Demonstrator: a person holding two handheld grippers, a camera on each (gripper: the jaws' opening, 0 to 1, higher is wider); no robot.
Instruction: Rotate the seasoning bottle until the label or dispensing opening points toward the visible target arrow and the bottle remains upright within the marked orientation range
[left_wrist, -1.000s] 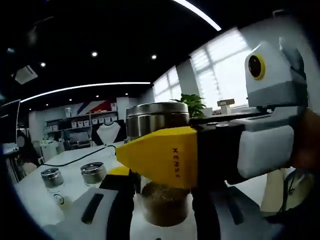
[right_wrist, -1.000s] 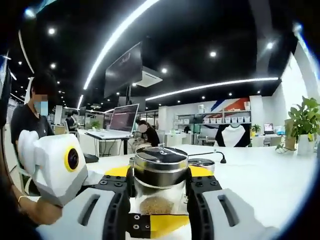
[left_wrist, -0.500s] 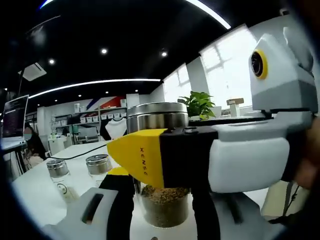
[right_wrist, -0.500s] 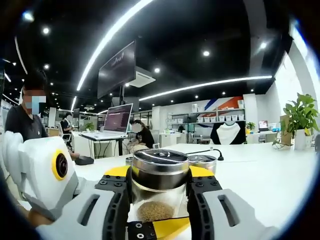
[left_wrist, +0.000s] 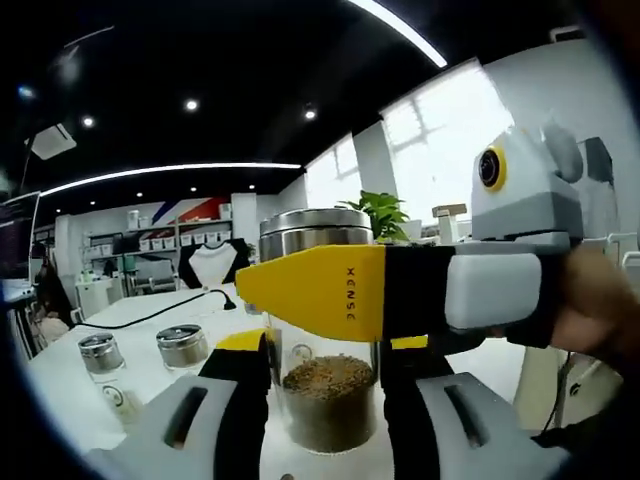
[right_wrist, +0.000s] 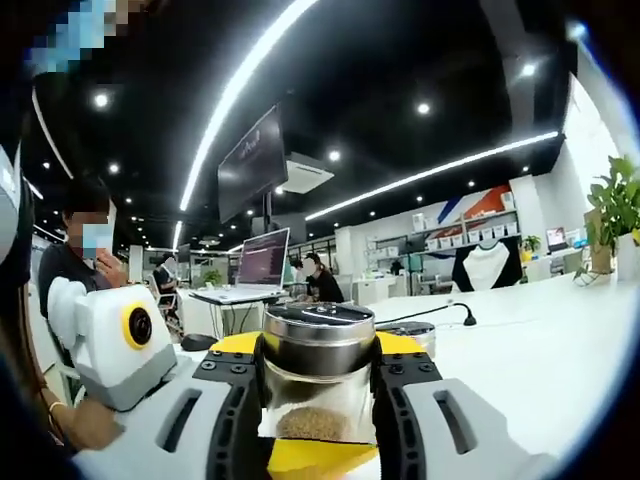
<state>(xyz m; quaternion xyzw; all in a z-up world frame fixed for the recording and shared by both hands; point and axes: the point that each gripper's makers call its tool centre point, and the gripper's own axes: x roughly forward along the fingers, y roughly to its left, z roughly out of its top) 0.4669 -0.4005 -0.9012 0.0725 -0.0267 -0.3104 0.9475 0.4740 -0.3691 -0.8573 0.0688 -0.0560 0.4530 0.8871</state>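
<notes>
In the left gripper view, the left gripper (left_wrist: 325, 400) has its two dark jaws closed against the sides of the seasoning bottle (left_wrist: 328, 395), a clear glass jar with brown granules in its lower part and a steel lid (left_wrist: 315, 232). The bottle stands upright on the white counter (left_wrist: 120, 335). The right gripper (left_wrist: 345, 300) reaches in from the right, its yellow-tipped jaw lying across the bottle just under the lid, with a hand (left_wrist: 600, 310) behind its grey body.

In the right gripper view, the right gripper (right_wrist: 318, 400) likewise has its jaws pressed to either side of the seasoning bottle (right_wrist: 318, 390), just below the steel lid (right_wrist: 317, 335); the granules sit low in the glass. The left gripper's grey body (right_wrist: 125, 340) shows at the left of that view.

To the left on the counter, in the left gripper view, stand two smaller jars (left_wrist: 140, 350) with steel lids, well apart from the held bottle. A black cable (left_wrist: 150, 312) runs across the counter behind them. Farther off are a potted plant (left_wrist: 380, 212) by the windows and a wall of shelves (left_wrist: 170, 240). In the right gripper view a laptop (right_wrist: 262, 262) sits on a far desk, with people seated around it.
</notes>
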